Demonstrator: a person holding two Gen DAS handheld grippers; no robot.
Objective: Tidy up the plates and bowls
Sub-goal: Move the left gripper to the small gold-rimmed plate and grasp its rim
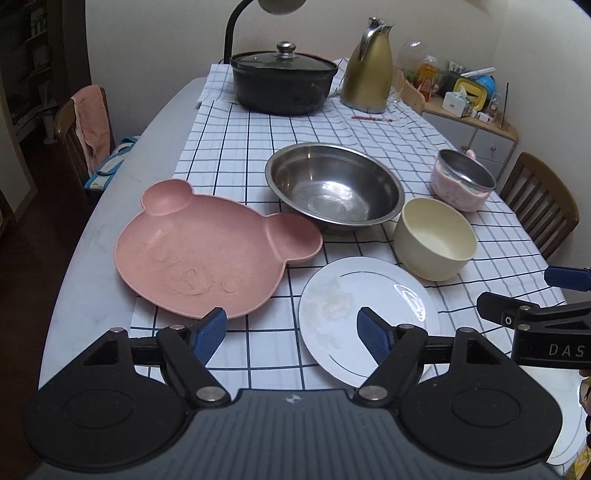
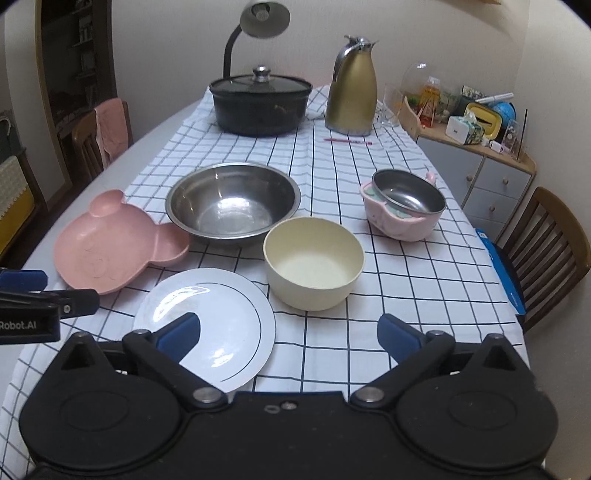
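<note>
A pink bear-shaped plate (image 1: pixel 207 254) (image 2: pixel 110 247) lies at the left on the checked cloth. Right of it is a white plate (image 1: pixel 351 291) (image 2: pixel 221 317), nearest the front edge. Behind them sit a large steel bowl (image 1: pixel 332 188) (image 2: pixel 232 203), a cream bowl (image 1: pixel 436 240) (image 2: pixel 314 262), and a pink bowl with a steel insert (image 1: pixel 461 181) (image 2: pixel 406 203). My left gripper (image 1: pixel 291 325) is open, above the gap between the pink and white plates. My right gripper (image 2: pixel 290 328) is open wide over the white plate's right side, in front of the cream bowl. Neither holds anything.
A lidded black pot (image 1: pixel 280 81), a gold jug (image 1: pixel 367 70), a desk lamp (image 2: pixel 264 18) and a pen (image 2: pixel 347 141) stand at the table's far end. Wooden chairs (image 2: pixel 546 251) flank the table. A cluttered cabinet (image 2: pixel 480 162) is at the right.
</note>
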